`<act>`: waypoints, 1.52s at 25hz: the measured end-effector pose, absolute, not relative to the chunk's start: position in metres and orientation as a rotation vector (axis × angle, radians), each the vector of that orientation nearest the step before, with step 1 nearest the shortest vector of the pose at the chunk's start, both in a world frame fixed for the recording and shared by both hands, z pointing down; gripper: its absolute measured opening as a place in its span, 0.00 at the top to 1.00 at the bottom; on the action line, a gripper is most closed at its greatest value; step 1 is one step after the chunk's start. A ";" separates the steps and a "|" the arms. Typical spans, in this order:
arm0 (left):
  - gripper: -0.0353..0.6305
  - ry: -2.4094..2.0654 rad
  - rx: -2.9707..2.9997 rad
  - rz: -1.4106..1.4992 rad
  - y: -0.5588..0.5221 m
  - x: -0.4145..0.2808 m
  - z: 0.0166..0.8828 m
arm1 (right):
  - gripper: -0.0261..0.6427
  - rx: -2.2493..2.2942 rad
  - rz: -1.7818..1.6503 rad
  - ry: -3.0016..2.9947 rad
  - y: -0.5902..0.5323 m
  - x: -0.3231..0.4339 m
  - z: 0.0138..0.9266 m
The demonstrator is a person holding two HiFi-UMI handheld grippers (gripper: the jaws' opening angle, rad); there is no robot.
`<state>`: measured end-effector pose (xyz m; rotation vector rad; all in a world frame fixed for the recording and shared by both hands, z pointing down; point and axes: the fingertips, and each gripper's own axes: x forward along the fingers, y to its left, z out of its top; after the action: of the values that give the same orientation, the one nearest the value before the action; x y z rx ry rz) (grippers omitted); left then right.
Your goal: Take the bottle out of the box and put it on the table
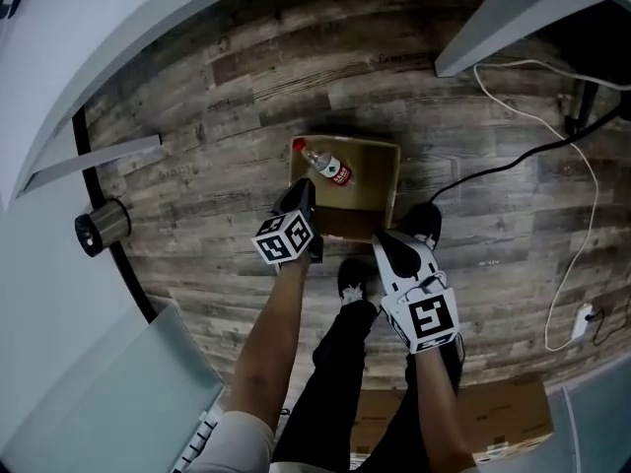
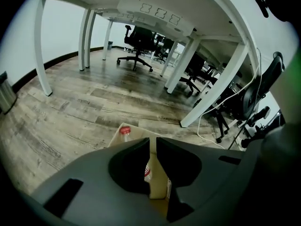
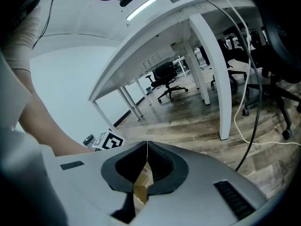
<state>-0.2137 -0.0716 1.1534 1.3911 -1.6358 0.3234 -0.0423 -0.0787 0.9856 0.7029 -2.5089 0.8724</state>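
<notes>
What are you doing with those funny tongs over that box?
A person stands over an open brown cardboard box on the wooden plank floor. A clear plastic bottle with a red cap lies inside it, untouched. The black left tongs hover above the box's near edge, a crack apart and empty. The white right tongs are shut and empty, by the box's near corner.
</notes>
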 end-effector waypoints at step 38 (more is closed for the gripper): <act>0.48 -1.780 1.215 0.353 -0.120 -0.247 1.328 | 0.90 0.551 0.721 -2.529 -0.155 -0.065 1.031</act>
<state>-0.2468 -0.1203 1.3283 1.2150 -1.7802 0.3528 -0.0650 -0.1546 1.0314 0.5513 -2.5285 0.7212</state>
